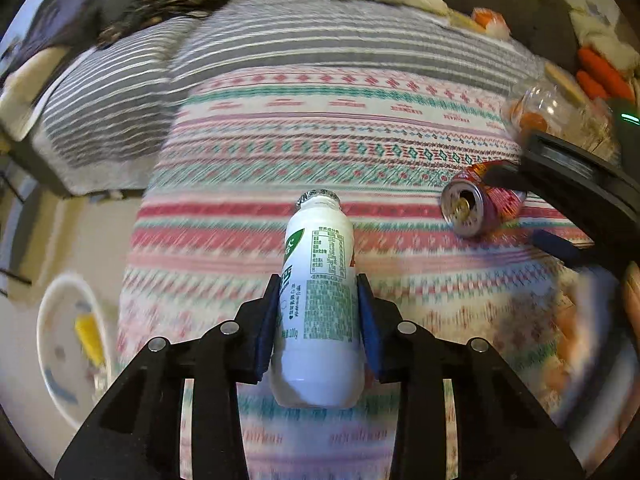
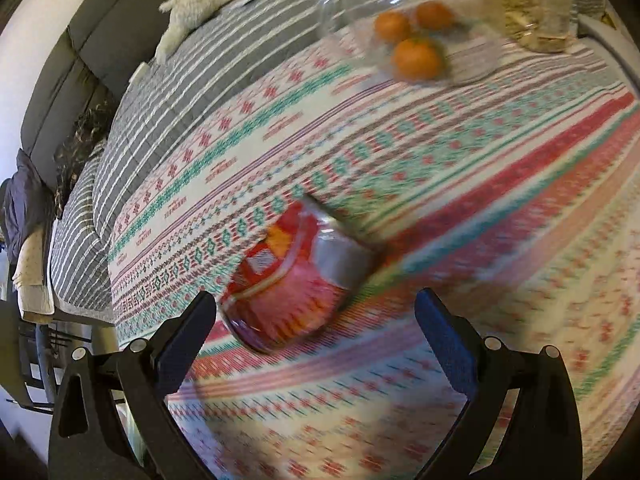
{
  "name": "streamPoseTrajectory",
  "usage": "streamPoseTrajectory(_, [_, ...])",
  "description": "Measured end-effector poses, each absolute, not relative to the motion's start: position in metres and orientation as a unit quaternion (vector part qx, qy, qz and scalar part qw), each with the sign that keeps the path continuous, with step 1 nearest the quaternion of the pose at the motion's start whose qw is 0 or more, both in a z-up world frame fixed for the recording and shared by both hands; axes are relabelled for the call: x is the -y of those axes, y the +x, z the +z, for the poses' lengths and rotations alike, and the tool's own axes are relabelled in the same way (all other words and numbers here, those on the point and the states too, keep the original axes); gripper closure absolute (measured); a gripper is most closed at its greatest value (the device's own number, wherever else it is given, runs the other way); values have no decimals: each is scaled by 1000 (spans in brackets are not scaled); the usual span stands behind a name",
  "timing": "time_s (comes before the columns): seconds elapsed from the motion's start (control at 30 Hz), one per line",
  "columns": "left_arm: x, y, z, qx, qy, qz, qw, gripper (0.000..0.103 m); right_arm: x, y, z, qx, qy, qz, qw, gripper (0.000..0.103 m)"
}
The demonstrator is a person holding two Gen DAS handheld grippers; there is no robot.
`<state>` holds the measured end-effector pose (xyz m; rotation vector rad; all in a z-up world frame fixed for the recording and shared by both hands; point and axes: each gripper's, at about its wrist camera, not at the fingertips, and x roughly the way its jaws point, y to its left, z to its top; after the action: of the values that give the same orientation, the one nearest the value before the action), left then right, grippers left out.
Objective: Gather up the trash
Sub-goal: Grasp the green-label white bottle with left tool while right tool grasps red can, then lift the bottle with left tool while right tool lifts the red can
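A white plastic bottle (image 1: 320, 300) with a green label and a foil-rimmed mouth is clamped between the blue pads of my left gripper (image 1: 319, 284), held above the patterned cloth. A red drink can (image 1: 480, 204) lies on its side to the right, its opened top facing the left wrist camera. My right gripper (image 2: 316, 298) stands open around that red can (image 2: 292, 280), one finger on each side; I cannot tell whether either pad touches it. The right wrist view is blurred.
The patterned tablecloth (image 1: 320, 128) covers the surface. A clear glass bowl (image 2: 472, 60) with three oranges stands at the far right. Behind is a sofa with a grey striped blanket (image 1: 280, 32). A white bin (image 1: 66, 396) sits on the floor at lower left.
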<state>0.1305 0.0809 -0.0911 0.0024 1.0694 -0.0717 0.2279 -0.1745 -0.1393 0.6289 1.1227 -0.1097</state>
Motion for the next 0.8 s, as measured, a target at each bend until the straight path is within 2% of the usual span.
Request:
streamPoseTrajectory(0.2, [-92,118,-96,-512,-29,-32,858,68,154,246,-152,-517,249,-45,818,7])
streamPoseTrajectory(0.3, [-94,124,-89,-505,-37,-36,862,68,152,245,-151,-512,208,-28,833,19])
streamPoseTrajectory(0.37, [-99,119,-83,-498,-41,-38,865,68,152,242,-150,-511,183,-1,840,40])
streamPoseTrajectory(0.43, [-101,116,-78,-492,-40,-39,869,68,159,234,-150,-515,183,21,837,45])
streamPoseTrajectory(0.8, [-99,110,-70,-485,-51,-53,872,68,174,165,-130,-523,141,88,836,46])
